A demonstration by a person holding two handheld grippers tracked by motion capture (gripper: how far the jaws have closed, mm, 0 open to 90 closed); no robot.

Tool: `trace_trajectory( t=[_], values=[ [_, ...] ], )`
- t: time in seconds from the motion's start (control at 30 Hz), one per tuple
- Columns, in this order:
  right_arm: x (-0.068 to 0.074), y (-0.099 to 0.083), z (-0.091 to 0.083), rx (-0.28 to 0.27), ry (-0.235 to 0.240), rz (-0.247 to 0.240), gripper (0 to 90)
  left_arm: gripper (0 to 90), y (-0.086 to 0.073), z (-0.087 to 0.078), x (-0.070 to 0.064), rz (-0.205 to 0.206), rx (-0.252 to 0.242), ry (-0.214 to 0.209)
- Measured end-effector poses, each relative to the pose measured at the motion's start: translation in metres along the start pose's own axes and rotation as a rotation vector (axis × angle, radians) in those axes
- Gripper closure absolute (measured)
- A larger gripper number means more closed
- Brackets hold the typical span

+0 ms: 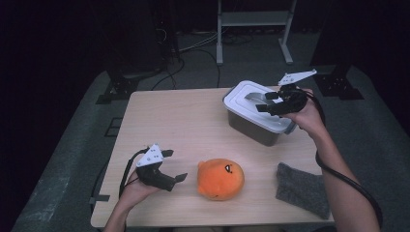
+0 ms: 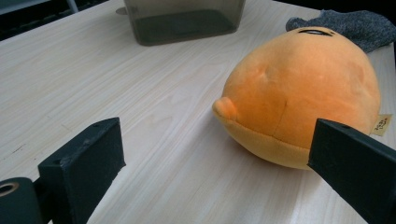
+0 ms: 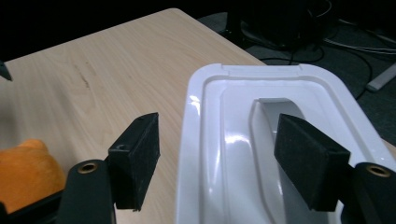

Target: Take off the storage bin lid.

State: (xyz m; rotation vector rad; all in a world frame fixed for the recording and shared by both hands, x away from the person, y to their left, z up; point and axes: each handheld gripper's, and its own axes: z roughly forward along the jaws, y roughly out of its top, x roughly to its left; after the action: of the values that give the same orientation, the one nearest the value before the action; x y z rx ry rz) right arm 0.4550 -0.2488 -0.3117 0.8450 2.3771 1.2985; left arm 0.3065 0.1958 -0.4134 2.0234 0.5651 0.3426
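White lid (image 3: 261,140) sits closed on the box (image 1: 256,123) near the table's far right corner; right gripper (image 1: 263,101) hovers spread above it. Advise centring on the lid's recessed handle (image 3: 275,109) before closing. Left gripper (image 1: 171,166) waits spread beside the orange plush (image 1: 221,179) at the near edge.

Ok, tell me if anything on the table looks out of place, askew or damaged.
Nothing stands out. The lidded box sits closed, though at an angle to the table edges. The orange plush toy and the grey cloth lie intact near the front edge. Both hand-held grippers, left and right, are open.
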Motion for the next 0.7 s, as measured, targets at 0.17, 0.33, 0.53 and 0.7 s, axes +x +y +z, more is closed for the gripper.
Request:
trace_trajectory(
  t=[0.17, 0.33, 0.53, 0.7],
  values=[
    [-0.006, 0.0, 0.001, 0.006, -0.025, 0.011, 29.8, 2.8, 0.0, -0.002, 0.002, -0.007, -0.014, 0.0],
    [-0.012, -0.002, 0.003, 0.011, -0.043, 0.024, 29.8, 2.8, -0.001, -0.002, 0.002, -0.008, -0.009, -0.002],
    [-0.018, -0.002, 0.008, 0.023, -0.067, 0.03, 29.9, 2.8, 0.0, -0.003, 0.002, 0.003, -0.019, 0.0],
    [-0.022, -0.002, 0.014, 0.041, -0.08, 0.022, 29.9, 2.8, -0.001, -0.004, 0.003, -0.004, -0.025, -0.001]
  ],
)
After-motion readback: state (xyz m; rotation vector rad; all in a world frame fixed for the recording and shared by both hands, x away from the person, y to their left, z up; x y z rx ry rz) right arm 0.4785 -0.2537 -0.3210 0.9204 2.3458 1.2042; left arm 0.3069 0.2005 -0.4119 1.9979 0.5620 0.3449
